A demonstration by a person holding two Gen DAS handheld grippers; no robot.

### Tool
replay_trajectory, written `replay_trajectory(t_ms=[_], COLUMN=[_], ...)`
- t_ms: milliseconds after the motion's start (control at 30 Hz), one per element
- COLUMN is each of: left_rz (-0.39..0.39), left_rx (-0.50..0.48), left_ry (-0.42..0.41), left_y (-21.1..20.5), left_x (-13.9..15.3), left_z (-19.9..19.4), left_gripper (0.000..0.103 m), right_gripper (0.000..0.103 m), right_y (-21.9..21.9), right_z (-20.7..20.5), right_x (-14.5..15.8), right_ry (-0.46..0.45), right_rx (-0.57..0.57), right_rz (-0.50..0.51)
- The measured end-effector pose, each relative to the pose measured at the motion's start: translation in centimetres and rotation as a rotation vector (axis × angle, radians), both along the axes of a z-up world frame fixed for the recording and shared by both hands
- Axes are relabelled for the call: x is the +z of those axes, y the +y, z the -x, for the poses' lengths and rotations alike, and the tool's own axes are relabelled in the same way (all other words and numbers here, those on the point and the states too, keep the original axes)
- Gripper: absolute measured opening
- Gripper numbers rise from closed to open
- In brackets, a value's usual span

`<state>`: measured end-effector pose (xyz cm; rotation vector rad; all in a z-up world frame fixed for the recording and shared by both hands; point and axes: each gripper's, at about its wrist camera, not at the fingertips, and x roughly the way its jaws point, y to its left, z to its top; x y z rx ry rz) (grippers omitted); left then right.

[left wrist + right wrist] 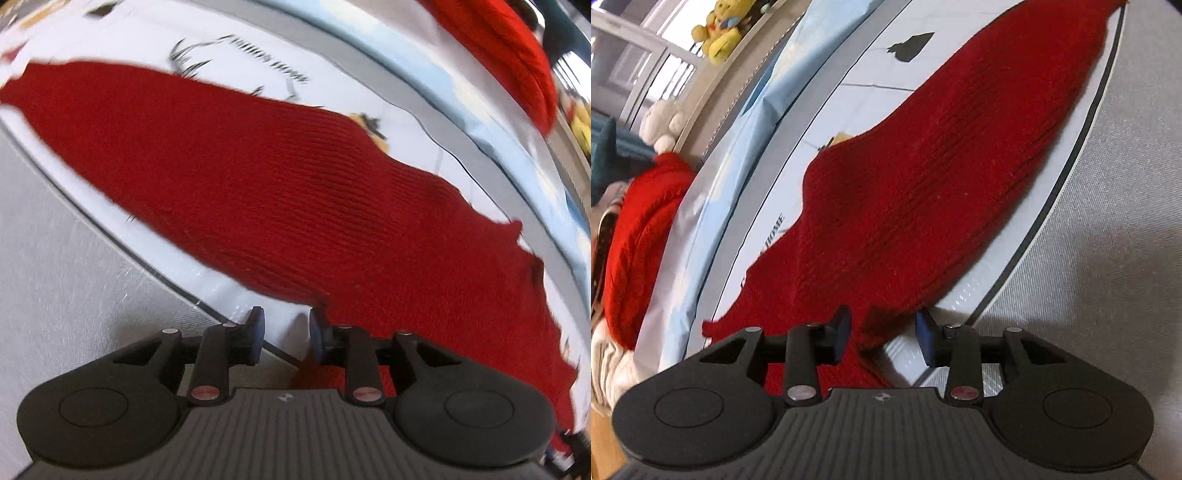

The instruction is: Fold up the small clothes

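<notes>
A dark red ribbed knit garment (280, 192) lies spread along a white printed mat (332, 66). The left gripper (284, 338) and right gripper (882, 332), fingers apart, flank the garment's near edge. Both should likely pinch that hem squarely before lifting it across evenly.

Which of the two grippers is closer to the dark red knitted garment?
Right, slightly. The right gripper has the dark red knitted garment edge lying between its open fingers. The left gripper sits at the hem, with bare mat between its fingers.
</notes>
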<state>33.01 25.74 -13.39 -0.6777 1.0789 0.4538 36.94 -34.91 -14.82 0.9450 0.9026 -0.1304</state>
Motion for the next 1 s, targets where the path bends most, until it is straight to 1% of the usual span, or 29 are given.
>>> replay_trajectory(t_ms=[100, 167, 233, 267, 300, 367, 467, 533, 567, 633, 733, 800, 833, 900, 933, 967, 1000], left_rz=[0.073, 0.08, 0.079, 0.081, 0.087, 0.098, 0.118, 0.139, 0.136, 0.111, 0.128, 0.114, 0.091, 0.042, 0.029, 0.027, 0.028], left_rx=[0.031, 0.036, 0.036, 0.036, 0.038, 0.046, 0.066, 0.08, 0.081, 0.068, 0.032, 0.01, -0.001, -0.012, -0.008, -0.005, -0.003], left_ry=[-0.032, -0.042, -0.049, -0.048, -0.051, -0.053, -0.058, -0.069, -0.071, -0.087, -0.11, -0.085, -0.059, -0.003, 0.001, -0.003, -0.012], left_y=[0.7, 0.8, 0.8, 0.8, 0.9, 1.0, 1.1, 1.2, 1.1, 0.9, 0.6, 0.4, 0.4, 0.3, 0.4, 0.4, 0.3], left_x=[-0.4, -0.5, -0.5, -0.6, -0.7, -0.8, -0.7, -0.4, -0.1, 0.6, 0.5, -0.2, -0.7, -1.2, -1.1, -0.7, -0.4], left_z=[0.1, 0.1, 0.1, 0.1, 0.1, 0.0, 0.2, 0.4, 0.4, 0.4, 0.0, -0.4, -0.6, -0.6, -0.5, -0.5, -0.5], left_gripper=[0.029, 0.029, 0.029, 0.029, 0.029, 0.029, 0.029, 0.029, 0.029, 0.029, 0.029, 0.027, 0.015, 0.0, 0.0, 0.0, 0.0], right_gripper=[0.039, 0.039, 0.033, 0.022, 0.016, 0.013, 0.011, 0.01, 0.01, 0.01, 0.01, 0.014, 0.018, 0.024, 0.027, 0.033, 0.034], right_y=[-0.1, -0.1, -0.2, -0.2, -0.2, -0.3, -0.1, 0.0, 0.0, -0.1, 0.0, 0.5, 0.7, 1.4, 1.8, 2.0, 2.2], right_z=[-0.1, -0.4, -0.5, -0.7, -1.0, -1.0, -0.7, -0.3, -0.3, 0.0, -0.1, -0.2, -0.2, 0.0, 0.1, 0.3, 0.5], right_x=[-0.2, -0.4, -0.7, -0.9, -1.1, -1.3, -0.6, -0.1, 0.0, 0.1, -0.1, 0.3, 0.5, 1.3, 1.6, 2.0, 2.4], right_ry=[-0.018, -0.027, -0.032, -0.027, -0.026, -0.043, -0.079, -0.077, -0.066, -0.045, -0.031, -0.025, -0.034, -0.039, -0.036, -0.037, -0.039], right_rx=[-0.027, -0.048, -0.064, -0.069, -0.071, -0.08, -0.082, -0.101, -0.114, -0.143, -0.147, -0.138, -0.13, -0.118, -0.113, -0.11, -0.114], right_rz=[0.008, 0.005, 0.011, 0.021, 0.024, 0.024, 0.065, 0.094, 0.104, 0.111, 0.126, 0.153, 0.163, 0.2, 0.214, 0.225, 0.238])
